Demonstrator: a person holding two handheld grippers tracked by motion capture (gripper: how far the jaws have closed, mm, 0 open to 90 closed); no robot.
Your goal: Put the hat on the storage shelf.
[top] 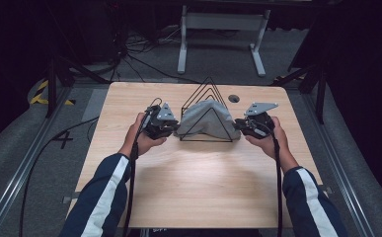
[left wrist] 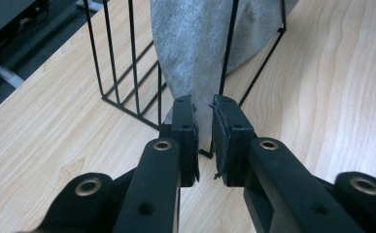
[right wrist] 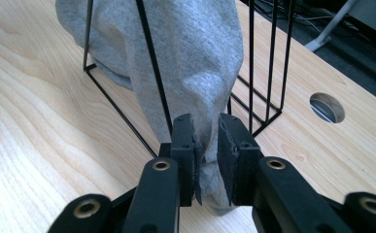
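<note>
A grey cloth [top: 206, 118] lies draped over a black wire rack [top: 208, 81] of nested triangles that stands at the far middle of the wooden table [top: 193, 182]. My left gripper [top: 174, 129] is at the cloth's left end and my right gripper [top: 237, 126] at its right end. In the left gripper view the gripper [left wrist: 204, 109] has its jaws a little apart, with the edge of the cloth [left wrist: 195, 48] between them, in front of the rack [left wrist: 134, 58]. In the right gripper view the gripper [right wrist: 206, 127] also stands slightly apart around a hanging fold of cloth [right wrist: 195, 58].
A round hole [top: 234, 98] is cut in the tabletop just right of the rack, seen too in the right gripper view [right wrist: 327, 107]. Beyond the table stands a white metal frame [top: 223, 22], with cables on the floor. Bare wood stretches toward the near edge.
</note>
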